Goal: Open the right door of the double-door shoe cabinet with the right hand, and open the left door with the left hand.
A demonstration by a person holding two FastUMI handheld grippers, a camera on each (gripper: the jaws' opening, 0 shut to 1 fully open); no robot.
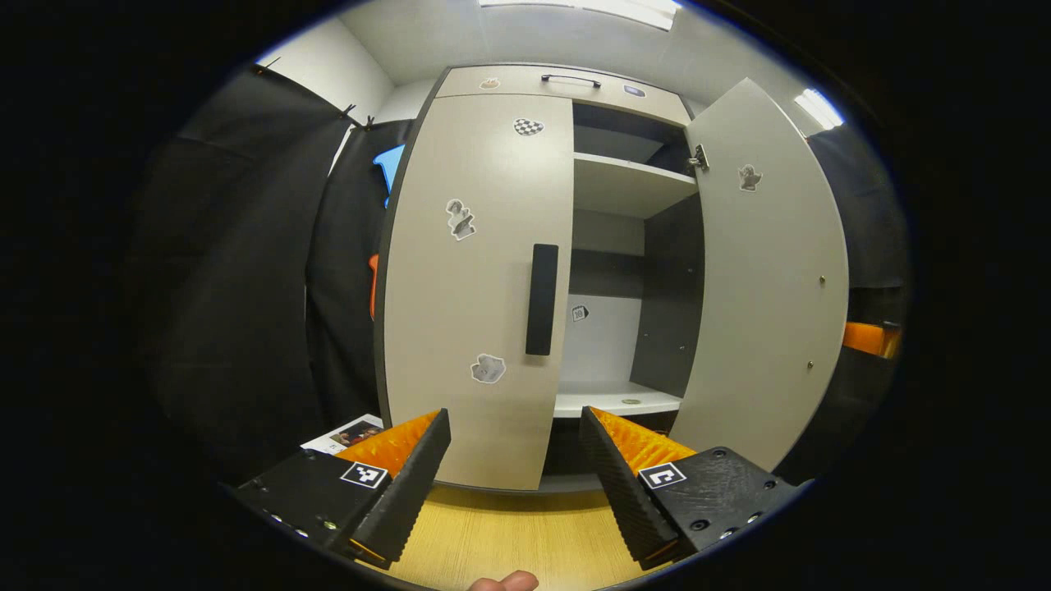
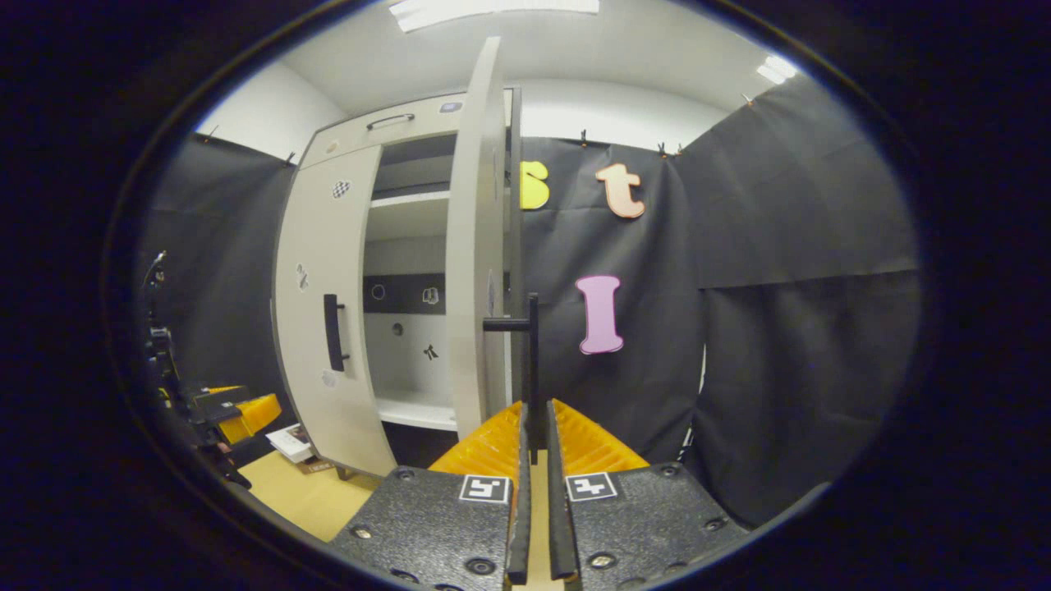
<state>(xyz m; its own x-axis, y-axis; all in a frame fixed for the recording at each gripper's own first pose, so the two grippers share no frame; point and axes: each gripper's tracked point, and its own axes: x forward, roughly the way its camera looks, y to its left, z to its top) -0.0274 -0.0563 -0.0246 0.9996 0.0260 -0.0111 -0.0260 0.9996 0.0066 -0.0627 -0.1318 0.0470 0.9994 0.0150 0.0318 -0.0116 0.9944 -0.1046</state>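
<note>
While right claw [image 2: 534, 427] grips right door handle [image 2: 532, 361], left door [image 1: 476, 287] shut.

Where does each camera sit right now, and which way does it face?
Left gripper view: rides the open left gripper, facing the beige cabinet's closed left door and its black bar handle; a fingertip shows below.
Right gripper view: rides the right gripper, clamped on the open right door's black handle, door edge-on.
Shared: both doors, the shelves.
</note>
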